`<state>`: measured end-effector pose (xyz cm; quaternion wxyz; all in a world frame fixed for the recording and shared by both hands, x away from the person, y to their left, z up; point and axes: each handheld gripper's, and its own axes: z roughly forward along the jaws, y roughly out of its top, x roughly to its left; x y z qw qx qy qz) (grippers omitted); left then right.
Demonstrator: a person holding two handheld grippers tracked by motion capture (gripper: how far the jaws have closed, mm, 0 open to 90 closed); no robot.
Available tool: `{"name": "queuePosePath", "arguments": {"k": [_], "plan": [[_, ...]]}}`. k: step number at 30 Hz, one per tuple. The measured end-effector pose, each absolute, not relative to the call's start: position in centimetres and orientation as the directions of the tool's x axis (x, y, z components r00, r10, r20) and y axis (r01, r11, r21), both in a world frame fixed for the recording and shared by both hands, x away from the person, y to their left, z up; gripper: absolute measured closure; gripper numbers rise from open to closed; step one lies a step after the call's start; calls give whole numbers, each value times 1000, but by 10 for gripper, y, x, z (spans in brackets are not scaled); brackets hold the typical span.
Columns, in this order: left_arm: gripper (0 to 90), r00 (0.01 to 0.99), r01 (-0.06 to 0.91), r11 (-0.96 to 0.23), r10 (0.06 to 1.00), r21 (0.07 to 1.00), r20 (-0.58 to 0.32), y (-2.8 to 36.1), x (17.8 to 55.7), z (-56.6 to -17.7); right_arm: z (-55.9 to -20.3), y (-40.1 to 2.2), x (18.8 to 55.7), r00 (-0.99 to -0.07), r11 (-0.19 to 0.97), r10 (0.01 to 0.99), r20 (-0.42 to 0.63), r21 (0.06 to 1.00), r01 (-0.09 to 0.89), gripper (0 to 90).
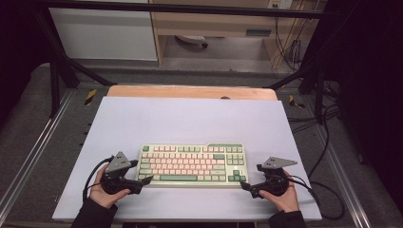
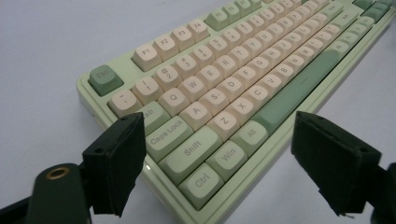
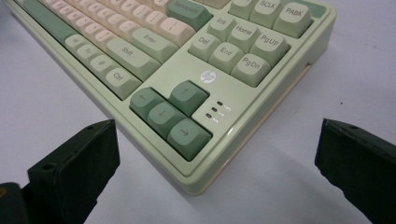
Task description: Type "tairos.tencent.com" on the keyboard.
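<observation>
A green and cream keyboard point(image 1: 192, 165) is seen lying flat on a white board point(image 1: 190, 118), near the board's front edge and roughly centred between the two grippers. The board is laid on a wooden table point(image 1: 190, 91), of which a strip is visible along the far side. The left gripper point(image 1: 146, 181) is held by the left hand point(image 1: 102, 192) just beside the keyboard's front left corner, its tips pointed toward that corner. In the left gripper view its jaws are spread wide, with the corner bearing the Ctrl, Win and Shift keys framed between them; no contact with the keyboard point(image 2: 243, 88) can be made out. The right gripper point(image 1: 245, 186) is held by the right hand point(image 1: 285, 197) just beside the front right corner. In the right gripper view its jaws are likewise spread wide apart, and the corner of the keyboard point(image 3: 187, 70) with the dark green arrow keys is seen between and beyond them, untouched by either jaw. Nothing is gripped by either gripper. A grey three-cornered plate is carried on top of each gripper, and cables are trailed from both toward the front of the board.
</observation>
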<state>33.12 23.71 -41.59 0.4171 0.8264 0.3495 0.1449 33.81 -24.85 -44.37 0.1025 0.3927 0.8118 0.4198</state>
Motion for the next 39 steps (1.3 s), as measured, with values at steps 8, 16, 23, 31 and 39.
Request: {"name": "queuePosePath", "arguments": {"k": [8, 16, 23, 31, 39], "plan": [[264, 724, 455, -431, 689, 779, -41, 220, 336, -413, -444, -249, 338, -670, 340, 724, 161, 762, 551, 5], [379, 731, 443, -435, 681, 784, -35, 205, 341, -410, -444, -248, 338, -672, 342, 723, 160, 762, 550, 5], [464, 733, 452, -424, 678, 785, -55, 197, 347, -409, -443, -249, 338, -671, 338, 724, 163, 764, 550, 5], [591, 735, 460, -425, 674, 780, -67, 187, 353, -408, -444, -248, 338, -672, 342, 723, 162, 761, 551, 5], [703, 743, 461, -428, 665, 778, -74, 176, 360, -408, -444, -248, 338, -671, 340, 723, 164, 761, 553, 5]]}}
